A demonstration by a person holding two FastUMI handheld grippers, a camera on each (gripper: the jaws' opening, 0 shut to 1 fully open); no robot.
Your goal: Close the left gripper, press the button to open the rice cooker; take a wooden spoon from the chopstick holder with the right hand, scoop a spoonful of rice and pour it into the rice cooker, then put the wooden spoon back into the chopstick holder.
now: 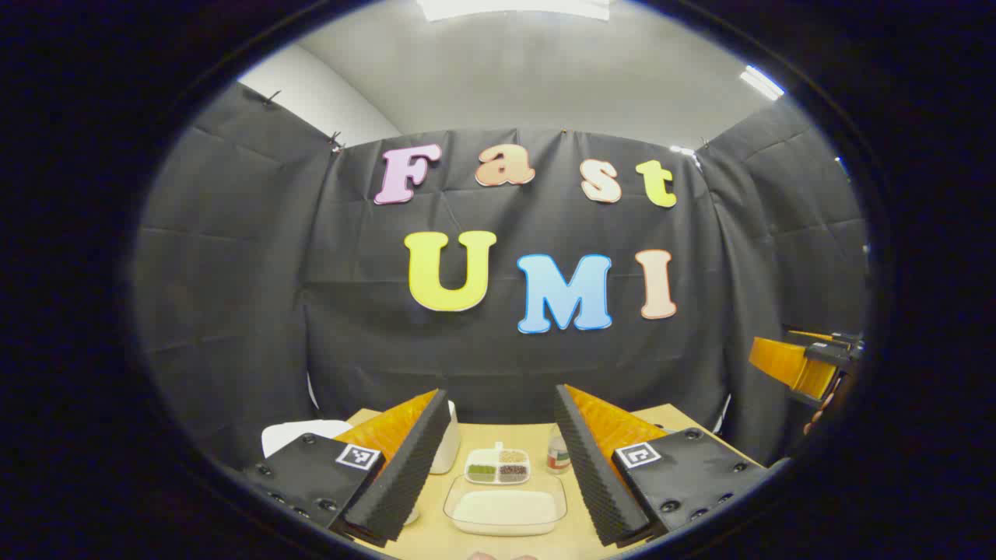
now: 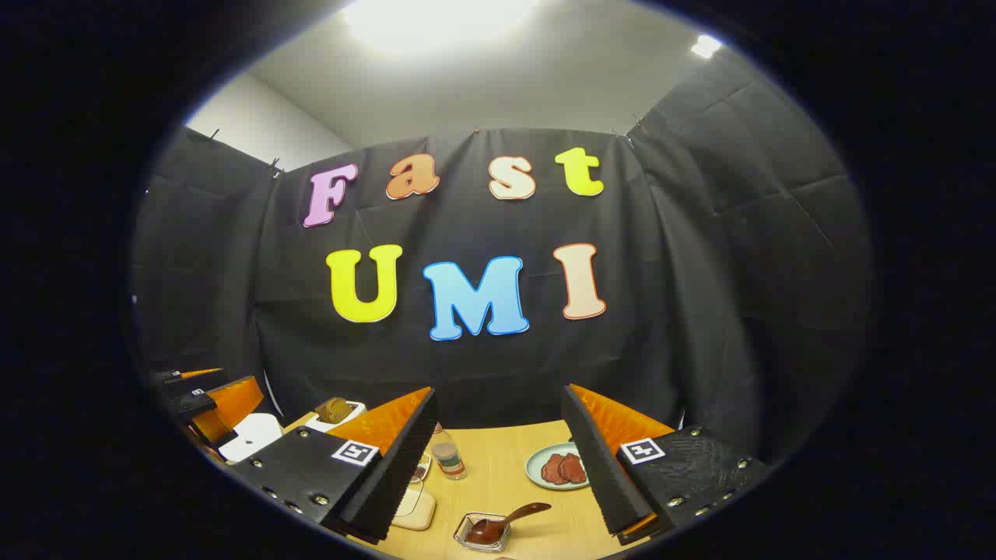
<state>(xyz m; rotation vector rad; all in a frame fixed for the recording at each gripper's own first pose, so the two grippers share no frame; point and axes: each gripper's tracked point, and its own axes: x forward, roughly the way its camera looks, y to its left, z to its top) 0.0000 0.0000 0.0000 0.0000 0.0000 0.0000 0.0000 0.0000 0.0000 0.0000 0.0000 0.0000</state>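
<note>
Rice (image 1: 507, 507) in clear tray (image 1: 459, 519); sauce in small dish (image 2: 484, 533) — both grippers' fingers spread.

The left gripper (image 1: 498, 467) carries two wedge-shaped fingers, each faced on its inner side with ridged, saw-toothed foam. Each finger sits on a flat black plate studded with round screws along its edges, and each plate bears a small square black-and-white marker near its inner corner. The right gripper (image 2: 498, 467) is built the same way: ribbed inner pads, black screw-dotted plates, one square marker per side; its plate at 4 o'clock has a textured surface. In the left gripper view, at 3 o'clock, the other gripper's body ends in black brackets.
</note>
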